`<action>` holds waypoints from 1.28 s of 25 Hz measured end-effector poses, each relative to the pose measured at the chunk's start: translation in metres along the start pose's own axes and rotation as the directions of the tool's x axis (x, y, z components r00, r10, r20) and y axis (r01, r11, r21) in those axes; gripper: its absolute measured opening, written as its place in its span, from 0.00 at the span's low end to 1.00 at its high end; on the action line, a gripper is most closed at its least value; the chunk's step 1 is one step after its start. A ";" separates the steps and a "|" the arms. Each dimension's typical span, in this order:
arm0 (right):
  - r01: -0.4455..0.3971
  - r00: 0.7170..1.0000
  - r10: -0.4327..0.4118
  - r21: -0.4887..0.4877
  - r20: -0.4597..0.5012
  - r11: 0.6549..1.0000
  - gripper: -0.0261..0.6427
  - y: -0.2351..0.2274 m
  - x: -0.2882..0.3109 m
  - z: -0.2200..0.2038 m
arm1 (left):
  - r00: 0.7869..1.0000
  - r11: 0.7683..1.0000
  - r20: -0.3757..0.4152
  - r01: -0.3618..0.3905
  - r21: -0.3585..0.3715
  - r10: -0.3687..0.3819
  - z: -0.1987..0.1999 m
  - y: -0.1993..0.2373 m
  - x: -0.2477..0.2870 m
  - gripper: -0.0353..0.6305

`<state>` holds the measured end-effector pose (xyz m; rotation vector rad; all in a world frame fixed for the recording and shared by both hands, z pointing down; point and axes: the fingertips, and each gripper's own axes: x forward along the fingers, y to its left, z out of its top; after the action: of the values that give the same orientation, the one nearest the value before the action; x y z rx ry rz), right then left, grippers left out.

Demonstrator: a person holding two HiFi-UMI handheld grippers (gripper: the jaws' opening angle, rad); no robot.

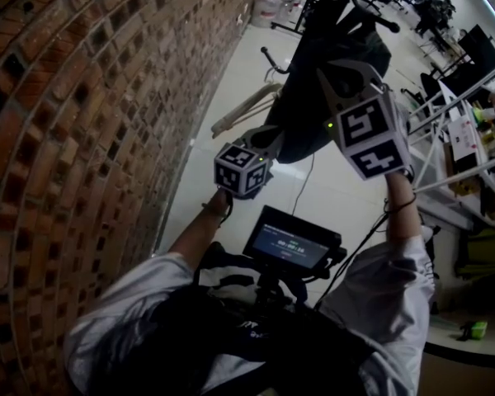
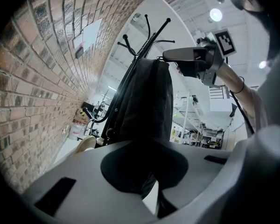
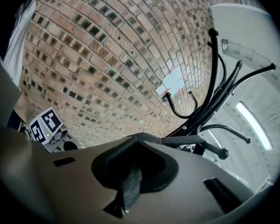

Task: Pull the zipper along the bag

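A dark bag (image 1: 313, 97) hangs from a black coat rack (image 3: 214, 92) beside the brick wall. My left gripper (image 1: 272, 141) is shut on the bag's lower edge. In the left gripper view, the bag's dark cloth (image 2: 149, 97) fills the gap between the jaws of the left gripper (image 2: 147, 190). Higher up, my right gripper (image 1: 344, 79) sits at the bag's top. In the right gripper view, the right gripper (image 3: 128, 192) is shut on a dark fabric strip (image 3: 131, 174) that looks like the zipper pull. The zipper's track is hidden.
The brick wall (image 1: 91, 122) runs close along the left. A pale tiled floor (image 1: 231, 81) lies below. Metal shelving with goods (image 1: 462, 139) stands at the right. A camera rig with a lit screen (image 1: 290, 246) sits at the person's chest.
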<state>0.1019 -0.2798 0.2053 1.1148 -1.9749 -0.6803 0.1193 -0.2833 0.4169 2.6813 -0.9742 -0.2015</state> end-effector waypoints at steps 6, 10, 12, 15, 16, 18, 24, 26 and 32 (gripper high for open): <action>-0.014 0.999 0.012 -0.045 -0.033 0.999 0.06 0.012 0.002 -0.004 | 1.000 1.000 0.000 0.006 -0.005 -0.006 0.000 -0.002 -0.003 0.08; -0.022 0.999 0.020 -0.070 -0.033 0.997 0.06 0.020 0.004 -0.002 | 1.000 1.000 0.007 0.009 -0.022 -0.009 0.001 -0.001 -0.007 0.08; -0.011 0.999 0.008 -0.087 -0.036 0.996 0.06 0.022 0.004 -0.001 | 1.000 1.000 0.006 0.001 -0.025 -0.001 -0.001 0.001 -0.008 0.08; 0.008 0.999 -0.015 -0.130 -0.052 0.991 0.06 0.025 0.005 -0.003 | 1.000 0.999 0.004 -0.002 -0.036 0.002 -0.001 0.001 -0.010 0.08; 0.011 0.998 -0.019 -0.140 -0.058 0.990 0.06 0.026 0.005 -0.004 | 1.000 0.999 0.005 0.001 -0.040 -0.001 -0.001 0.001 -0.011 0.08; 0.008 0.998 -0.017 -0.146 -0.056 0.989 0.06 0.028 0.006 -0.004 | 1.000 0.999 0.008 0.005 -0.053 -0.005 0.000 0.001 -0.012 0.08; 0.013 0.999 -0.016 -0.110 -0.029 0.994 0.06 0.024 0.005 -0.002 | 0.998 0.987 0.041 0.051 -0.151 -0.045 0.003 0.002 -0.013 0.08; 0.007 1.000 -0.011 -0.113 -0.029 0.994 0.06 0.025 0.005 -0.002 | 0.995 0.970 0.076 0.079 -0.231 -0.064 0.005 0.003 -0.014 0.08; 0.027 0.998 -0.040 -0.209 -0.054 0.978 0.06 0.032 0.003 -0.004 | 0.997 0.981 0.057 0.066 -0.180 -0.057 0.005 0.000 -0.010 0.08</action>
<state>0.0895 -0.2678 0.2324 1.0308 -1.7933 -0.8419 0.1104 -0.2779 0.4130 2.5517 -0.8440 -0.3572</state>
